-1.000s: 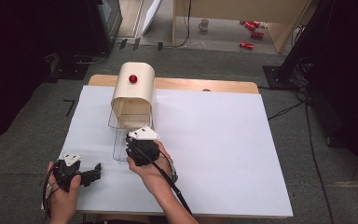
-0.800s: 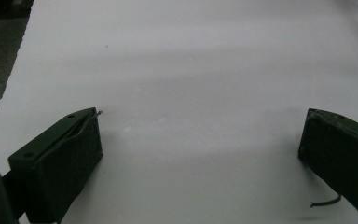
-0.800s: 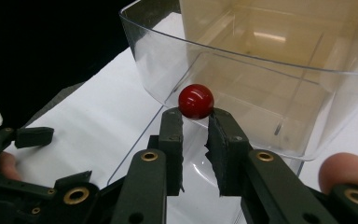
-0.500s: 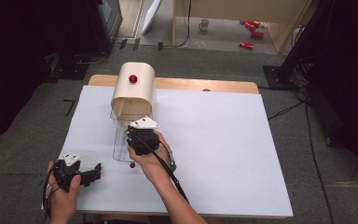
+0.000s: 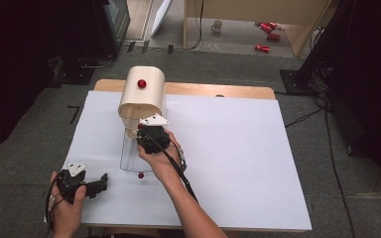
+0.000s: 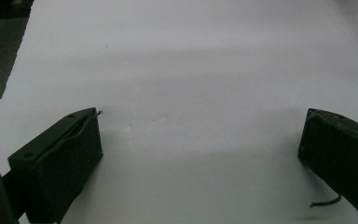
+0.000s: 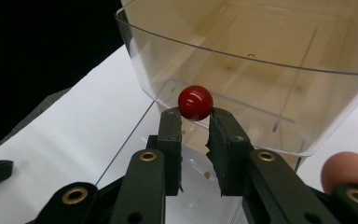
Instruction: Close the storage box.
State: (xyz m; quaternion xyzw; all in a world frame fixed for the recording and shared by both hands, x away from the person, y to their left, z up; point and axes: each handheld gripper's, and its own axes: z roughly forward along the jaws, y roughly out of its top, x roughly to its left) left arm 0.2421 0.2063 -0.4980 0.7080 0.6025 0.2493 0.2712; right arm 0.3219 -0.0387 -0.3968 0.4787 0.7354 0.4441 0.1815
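A cream domed box with a red knob on top stands at the back left of the white table top. A clear plastic curved cover reaches out from its front toward me, over a clear tray. My right gripper is shut on the cover's red ball knob, pinching it between the jaw tips. In the high view that right gripper sits just in front of the box. My left gripper rests near the front left corner, open, with bare table between its fingers.
A second small red ball sits at the clear tray's near edge. The table's right half is bare white sheet. A wooden strip shows along the far edge. Cables, a mug and red cans lie on the floor beyond.
My right gripper has moved away from me toward the cream box, taking the red knob and the clear cover with it. The left gripper has stayed put.
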